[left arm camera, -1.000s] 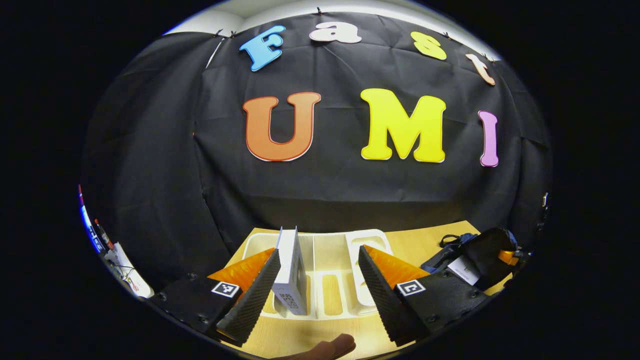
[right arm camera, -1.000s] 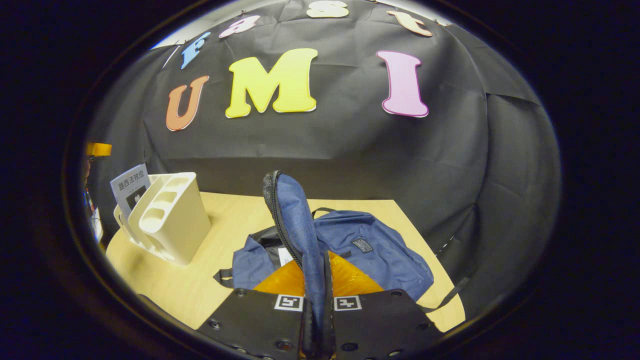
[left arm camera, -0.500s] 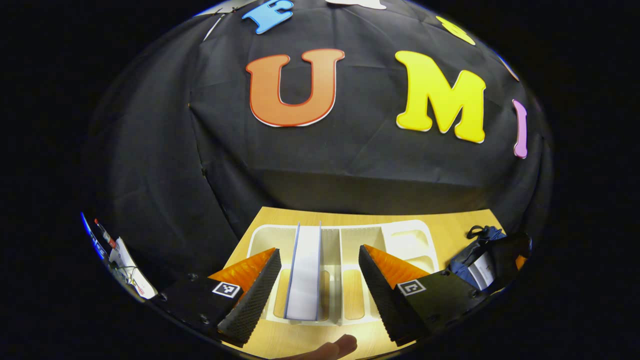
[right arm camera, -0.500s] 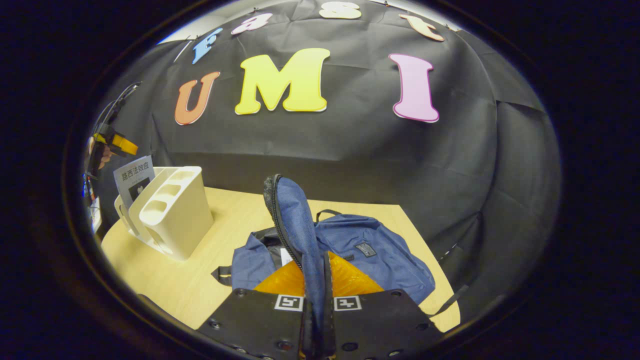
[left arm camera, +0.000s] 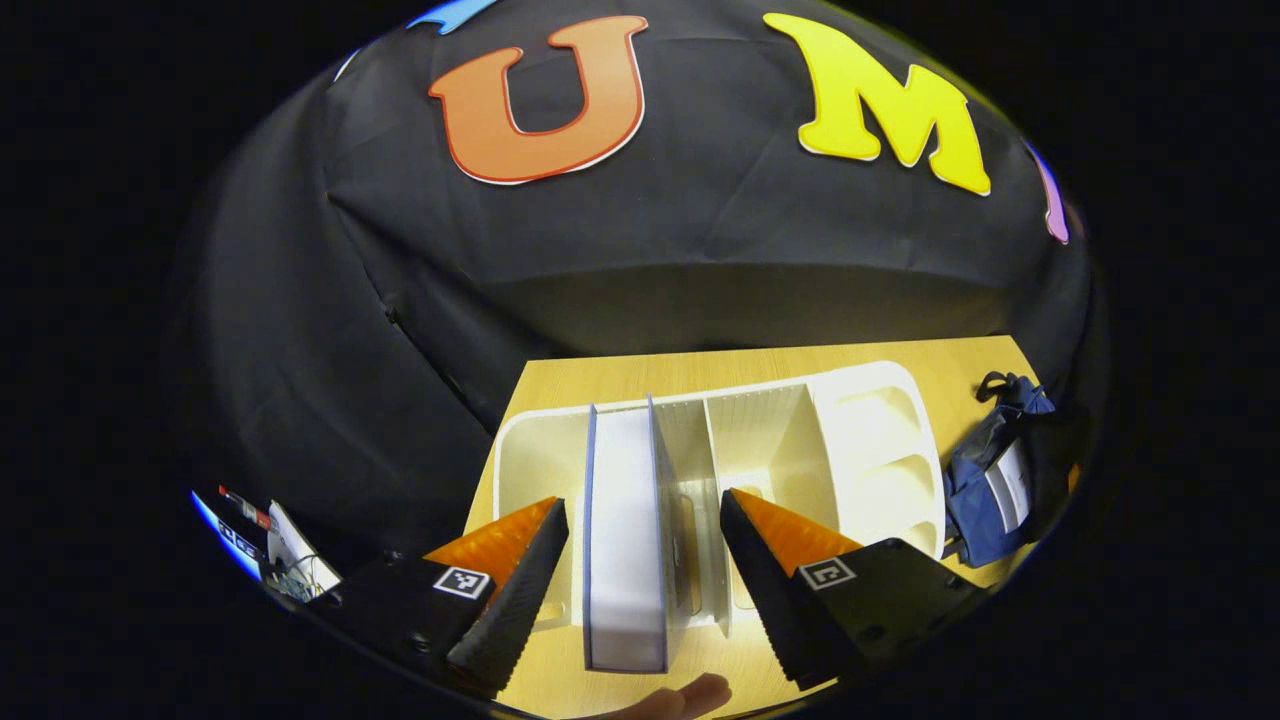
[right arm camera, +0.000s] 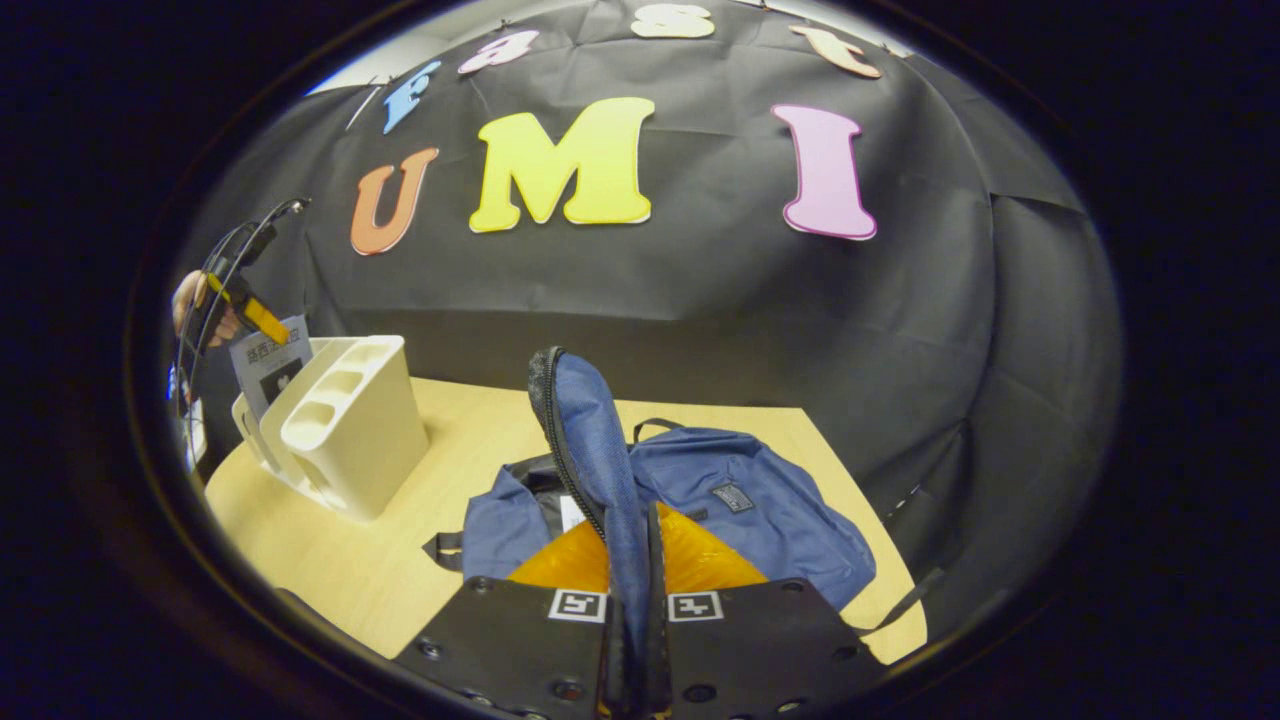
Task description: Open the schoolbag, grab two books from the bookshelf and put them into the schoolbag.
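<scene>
I am spreading my left gripper [left arm camera: 640, 580] wide around the stiff, upright book [left arm camera: 625, 540] in the bookshelf [left arm camera: 880, 440], aiming mid-spine; my right gripper [right arm camera: 632, 640] is pinching the soft schoolbag [right arm camera: 740, 500] flap [right arm camera: 590, 440].

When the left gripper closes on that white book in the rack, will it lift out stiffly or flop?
Probably stiff: the book stands upright between rack dividers, thick and flat-edged. It may tip sideways first, since the left gripper is open with slack either side.
</scene>
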Motion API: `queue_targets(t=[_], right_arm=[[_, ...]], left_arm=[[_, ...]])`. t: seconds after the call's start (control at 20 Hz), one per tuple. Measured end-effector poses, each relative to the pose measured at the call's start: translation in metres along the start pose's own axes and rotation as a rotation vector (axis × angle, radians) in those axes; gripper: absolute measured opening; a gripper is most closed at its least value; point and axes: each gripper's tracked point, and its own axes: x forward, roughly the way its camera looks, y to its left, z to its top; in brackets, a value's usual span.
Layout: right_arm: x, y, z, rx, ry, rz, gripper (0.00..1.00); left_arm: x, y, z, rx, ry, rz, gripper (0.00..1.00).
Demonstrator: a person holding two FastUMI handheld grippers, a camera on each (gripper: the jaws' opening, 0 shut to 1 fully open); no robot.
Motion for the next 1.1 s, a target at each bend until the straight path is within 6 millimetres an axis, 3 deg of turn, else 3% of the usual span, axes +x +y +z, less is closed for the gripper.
queue_targets(t=[0.2, 0.35, 0.5, 0.65, 0.8, 1.1], right_arm=[[-0.001, 0.004, -0.003, -0.003, -0.003, 0.007, 0.08], [-0.001, 0.004, -0.006, 0.0, -0.002, 0.009, 0.08], [-0.004, 0.001, -0.006, 0.005, -0.003, 0.008, 0.08], [-0.005, 0.001, -0.012, 0.02, 0.015, 0.008, 0.08], [-0.007, 0.002, -0.014, 0.016, 0.024, 0.007, 0.08], [-0.011, 0.006, -0.021, 0.026, 0.03, 0.004, 0.08]], left_arm=[[0.0, 0.006, -0.011, 0.027, 0.088, 0.04, 0.91], [0.004, -0.001, -0.019, 0.016, 0.127, 0.021, 0.84], [0.003, 0.002, -0.023, 0.003, 0.149, 0.024, 0.57], [0.0, -0.007, -0.027, -0.018, 0.15, -0.011, 0.54], [-0.015, -0.021, -0.036, -0.055, 0.141, -0.057, 0.45], [-0.057, -0.023, -0.056, -0.082, 0.078, -0.099, 0.4]])
